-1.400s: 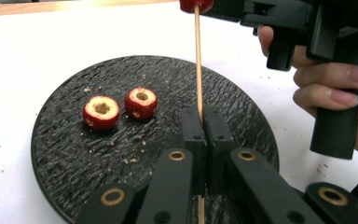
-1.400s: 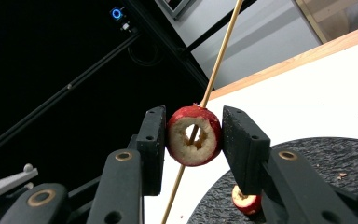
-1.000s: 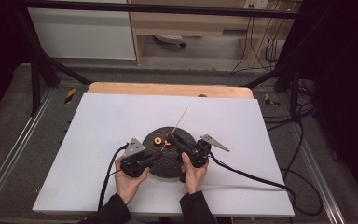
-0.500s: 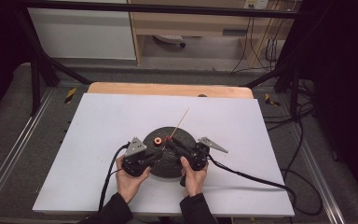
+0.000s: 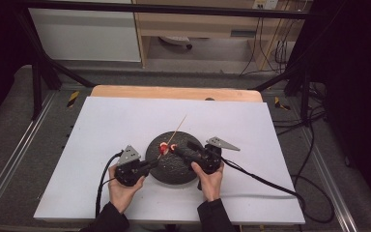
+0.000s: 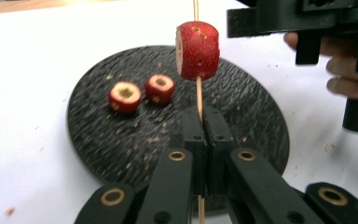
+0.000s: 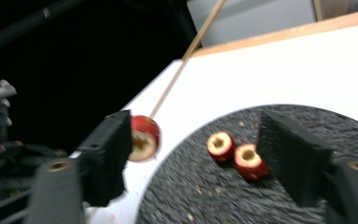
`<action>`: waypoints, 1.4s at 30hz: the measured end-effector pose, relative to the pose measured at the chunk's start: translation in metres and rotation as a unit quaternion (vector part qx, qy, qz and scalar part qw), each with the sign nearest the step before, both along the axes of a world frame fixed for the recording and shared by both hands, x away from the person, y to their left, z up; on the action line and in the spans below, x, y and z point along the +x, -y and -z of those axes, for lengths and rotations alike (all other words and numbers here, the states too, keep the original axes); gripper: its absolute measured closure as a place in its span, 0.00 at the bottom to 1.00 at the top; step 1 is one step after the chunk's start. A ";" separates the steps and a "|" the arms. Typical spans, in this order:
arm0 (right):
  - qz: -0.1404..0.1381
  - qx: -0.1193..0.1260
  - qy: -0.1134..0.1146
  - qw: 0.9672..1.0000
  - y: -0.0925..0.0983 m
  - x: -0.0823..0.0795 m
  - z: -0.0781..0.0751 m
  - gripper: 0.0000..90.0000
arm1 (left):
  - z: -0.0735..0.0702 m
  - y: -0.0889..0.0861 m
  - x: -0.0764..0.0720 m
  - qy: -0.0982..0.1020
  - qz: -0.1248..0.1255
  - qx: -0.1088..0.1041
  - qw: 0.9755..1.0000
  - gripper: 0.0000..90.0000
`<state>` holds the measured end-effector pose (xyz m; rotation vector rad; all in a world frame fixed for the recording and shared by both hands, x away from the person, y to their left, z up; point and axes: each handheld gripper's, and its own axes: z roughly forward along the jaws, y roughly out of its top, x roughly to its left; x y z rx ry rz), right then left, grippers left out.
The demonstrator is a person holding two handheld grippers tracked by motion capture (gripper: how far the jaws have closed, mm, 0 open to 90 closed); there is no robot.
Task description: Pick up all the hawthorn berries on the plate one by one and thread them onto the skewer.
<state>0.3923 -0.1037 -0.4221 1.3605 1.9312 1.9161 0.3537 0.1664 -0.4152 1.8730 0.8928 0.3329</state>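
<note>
Left gripper view: the left gripper [image 6: 199,122] has its jaws pressed together on a thin wooden skewer [image 6: 198,95], which runs straight away from it with one red fruit slice [image 6: 197,50] threaded on just beyond. Right gripper [image 7: 200,154] is spread wide, its near jaw beside that slice. Two more cored pieces [image 6: 141,92] lie on the dark plate [image 6: 98,140] on the white counter [image 6: 23,70], nearer the right hand, I'd judge.
</note>
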 end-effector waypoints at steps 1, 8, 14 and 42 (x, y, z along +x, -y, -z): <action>-0.004 -0.013 0.000 1.000 0.001 0.001 0.000 0.24 | 0.001 -0.003 -0.001 -0.002 0.000 0.001 1.000 0.99; -0.021 -0.094 -0.002 0.995 0.009 0.006 -0.002 0.09 | 0.007 -0.026 -0.011 -0.010 0.001 0.018 1.000 0.98; -0.038 -0.136 -0.012 0.990 0.014 0.010 -0.005 0.05 | 0.009 -0.049 -0.020 -0.014 -0.002 0.025 1.000 0.98; -0.123 -0.355 -0.088 0.923 -0.038 0.069 -0.033 0.12 | 0.019 -0.084 -0.033 -0.022 0.003 0.044 0.999 0.98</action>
